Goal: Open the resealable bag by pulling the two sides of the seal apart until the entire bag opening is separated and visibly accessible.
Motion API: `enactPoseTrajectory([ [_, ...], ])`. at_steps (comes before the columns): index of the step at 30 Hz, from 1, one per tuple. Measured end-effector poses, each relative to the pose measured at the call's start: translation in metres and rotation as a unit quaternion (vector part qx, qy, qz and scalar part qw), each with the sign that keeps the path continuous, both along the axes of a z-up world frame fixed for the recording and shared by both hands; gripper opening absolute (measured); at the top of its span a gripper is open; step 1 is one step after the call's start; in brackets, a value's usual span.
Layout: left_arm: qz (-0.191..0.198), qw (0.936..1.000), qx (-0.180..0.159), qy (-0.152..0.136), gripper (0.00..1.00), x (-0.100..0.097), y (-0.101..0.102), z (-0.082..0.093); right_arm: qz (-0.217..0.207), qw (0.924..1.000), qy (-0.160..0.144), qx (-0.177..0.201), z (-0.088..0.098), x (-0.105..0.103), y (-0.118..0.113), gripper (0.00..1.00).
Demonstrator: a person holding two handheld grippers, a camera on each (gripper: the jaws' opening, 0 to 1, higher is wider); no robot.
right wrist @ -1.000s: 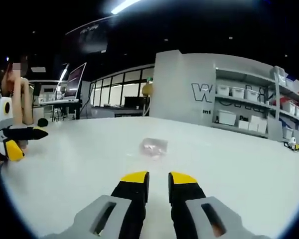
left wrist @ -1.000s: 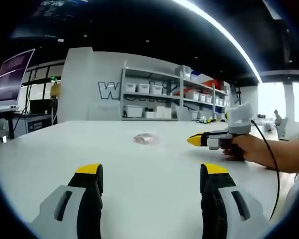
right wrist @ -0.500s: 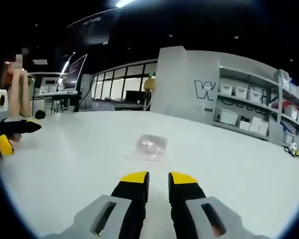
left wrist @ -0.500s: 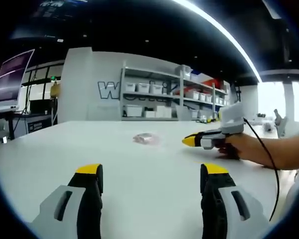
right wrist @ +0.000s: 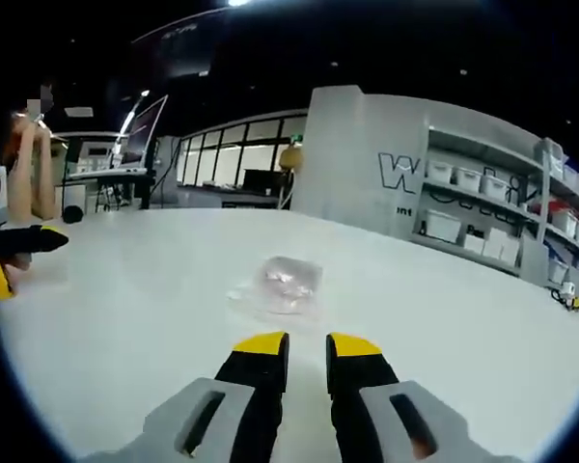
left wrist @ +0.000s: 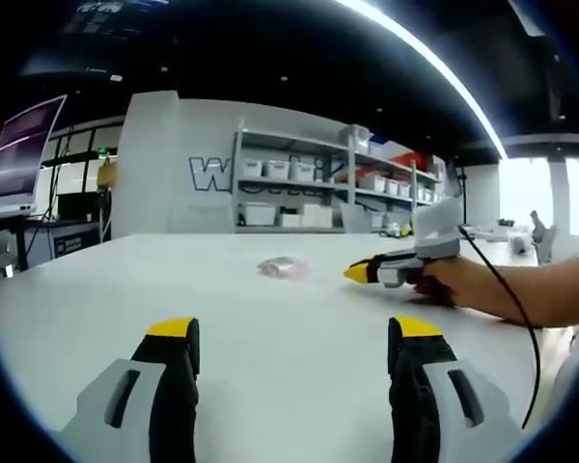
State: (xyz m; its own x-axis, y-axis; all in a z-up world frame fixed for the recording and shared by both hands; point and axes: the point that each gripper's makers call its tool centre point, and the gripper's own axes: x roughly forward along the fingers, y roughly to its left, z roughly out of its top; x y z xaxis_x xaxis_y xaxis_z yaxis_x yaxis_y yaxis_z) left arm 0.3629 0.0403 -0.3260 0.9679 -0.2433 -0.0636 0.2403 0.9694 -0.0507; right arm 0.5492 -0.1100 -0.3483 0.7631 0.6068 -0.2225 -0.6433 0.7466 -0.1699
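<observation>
In the left gripper view, a dark monitor screen (left wrist: 21, 147) stands at the far left on a side desk. The left tongs (left wrist: 294, 333), two grey jaws with yellow tips, rise from the bottom edge spread wide apart, with nothing between them, hovering over the broad white surface (left wrist: 125, 289). Beyond them, out near the middle of the surface, lies one small clear resealable plastic bag (left wrist: 281, 267) with something pale pink inside, flat and alone. Behind it a grey wall with large lettering (left wrist: 207, 175) fronts a metal shelving rack (left wrist: 338, 188) carrying white storage bins, more than a dozen of them, too small to count exactly. To the right, the right tongs (left wrist: 355, 274) come in held by a person's hand (left wrist: 449, 283), a black cable (left wrist: 507, 299) trailing from them; their yellow tip points toward the bag, near it but apart from it

In the right gripper view, the other pair, the left tongs, shows at the far left edge. The bag (right wrist: 287, 283) lies ahead on the surface, just beyond the right tongs (right wrist: 307, 347), whose two yellow-tipped jaws stand close together with a narrow gap, pinching nothing. The shelving rack stands at the right
</observation>
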Motion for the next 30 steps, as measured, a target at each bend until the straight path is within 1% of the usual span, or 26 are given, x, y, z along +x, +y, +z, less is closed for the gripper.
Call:
enactPoseTrajectory([
  [3, 0.000, 1.0000, 0.000, 0.001, 0.80, 0.000, 0.000, 0.000, 0.001, 1.0000, 0.000, -0.006, -0.001, 0.004, 0.002, 0.13],
  [7, -0.001, 1.0000, -0.001, 0.001, 0.80, 0.000, 0.000, 0.000, 0.002, 0.9999, -0.002, -0.012, -0.002, 0.005, 0.004, 0.13],
  [12, 0.000, 1.0000, -0.002, 0.001, 0.80, 0.001, 0.000, 0.000, 0.002, 0.9998, -0.003, -0.018, -0.003, 0.013, 0.007, 0.13],
  [13, 0.000, 1.0000, -0.002, 0.001, 0.79, 0.001, 0.000, 0.000, 0.001, 0.9998, -0.003, -0.018, -0.003, 0.013, 0.005, 0.13],
  [18, 0.000, 0.9999, -0.011, 0.002, 0.79, 0.001, 0.002, 0.000, 0.001, 0.9997, -0.005, -0.025, -0.004, 0.023, 0.008, 0.13],
  [30, 0.001, 1.0000, -0.009, 0.004, 0.79, 0.001, 0.001, 0.000, 0.004, 0.9995, -0.005, -0.030, -0.006, 0.024, 0.012, 0.13],
])
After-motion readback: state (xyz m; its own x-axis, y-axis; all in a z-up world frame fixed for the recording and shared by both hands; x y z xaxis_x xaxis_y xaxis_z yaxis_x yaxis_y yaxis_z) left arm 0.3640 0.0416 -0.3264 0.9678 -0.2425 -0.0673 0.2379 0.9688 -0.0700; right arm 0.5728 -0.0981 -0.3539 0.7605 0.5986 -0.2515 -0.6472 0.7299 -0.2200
